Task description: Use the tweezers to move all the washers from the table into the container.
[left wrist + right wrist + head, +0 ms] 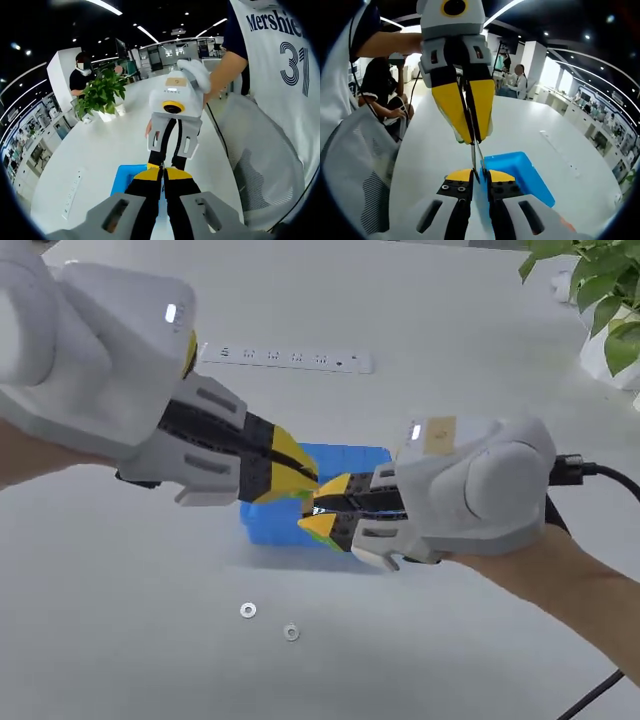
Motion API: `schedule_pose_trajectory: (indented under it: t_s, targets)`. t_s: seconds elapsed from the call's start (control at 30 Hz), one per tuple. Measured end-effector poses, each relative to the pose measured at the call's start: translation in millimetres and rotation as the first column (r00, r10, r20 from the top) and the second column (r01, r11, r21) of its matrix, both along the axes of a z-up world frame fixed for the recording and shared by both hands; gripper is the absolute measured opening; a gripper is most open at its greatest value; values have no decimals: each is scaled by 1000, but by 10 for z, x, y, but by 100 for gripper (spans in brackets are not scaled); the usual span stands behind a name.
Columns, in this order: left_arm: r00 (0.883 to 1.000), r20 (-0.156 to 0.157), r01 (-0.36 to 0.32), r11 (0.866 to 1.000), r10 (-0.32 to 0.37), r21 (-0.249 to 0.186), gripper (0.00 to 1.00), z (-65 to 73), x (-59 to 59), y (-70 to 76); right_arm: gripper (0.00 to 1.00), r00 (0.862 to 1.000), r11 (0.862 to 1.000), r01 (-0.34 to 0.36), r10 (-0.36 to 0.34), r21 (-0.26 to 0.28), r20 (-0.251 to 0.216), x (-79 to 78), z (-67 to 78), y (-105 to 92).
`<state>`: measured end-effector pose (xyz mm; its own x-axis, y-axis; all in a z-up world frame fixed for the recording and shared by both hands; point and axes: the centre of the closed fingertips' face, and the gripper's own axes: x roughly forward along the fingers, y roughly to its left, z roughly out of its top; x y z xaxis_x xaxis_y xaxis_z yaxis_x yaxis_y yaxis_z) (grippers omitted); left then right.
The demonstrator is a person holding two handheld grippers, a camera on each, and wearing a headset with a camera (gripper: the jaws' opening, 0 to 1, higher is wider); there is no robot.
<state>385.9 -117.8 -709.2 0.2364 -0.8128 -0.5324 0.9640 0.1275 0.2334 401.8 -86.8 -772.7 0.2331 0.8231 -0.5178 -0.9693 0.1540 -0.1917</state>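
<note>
1. My left gripper (300, 472) has its jaws pressed on the tweezers (474, 150), whose tips point at the right gripper (325, 507).
2. The right jaws sit nearly together around the tweezer tips; I cannot tell whether they clamp them.
3. Both grippers meet over the blue container (350, 458).
4. One washer (248, 611) and a second washer (291, 632) lie on the desk (120, 620), near the container.

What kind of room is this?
Probably a big open office or lab: a long white table with a power strip, a potted plant, rows of ceiling lights, and other people sitting farther back.
</note>
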Motion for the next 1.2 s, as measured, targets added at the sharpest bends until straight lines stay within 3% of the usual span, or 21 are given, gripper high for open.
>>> schedule_pose_trajectory:
  t_s: [0.23, 0.4, 0.63, 0.83, 0.97, 1.2]
  targets:
    - [1000, -24, 1, 1000, -1, -19, 6, -36, -259, 20, 12, 999, 999, -33, 33, -9, -27, -251, -70, 46]
    - [998, -53, -37, 999, 36, -28, 6, -155, -424, 81, 11, 997, 999, -35, 35, 4, -62, -443, -142, 107]
    - [992, -114, -54, 997, 48, -57, 6, -266, -636, 143, 11, 993, 999, -51, 50, -7, -109, -661, -302, 131]
    - [990, -135, -47, 996, 37, -72, 6, -334, -688, 132, 11, 990, 998, -64, 62, -15, -124, -776, -356, 132]
    - [988, -150, -45, 994, 30, -99, 6, -339, -682, 104, 11, 990, 998, -64, 61, -15, -131, -788, -378, 129]
    - [987, -160, -30, 995, 14, -98, 6, -380, -661, 78, 12, 988, 998, -55, 53, -13, -148, -782, -418, 107]
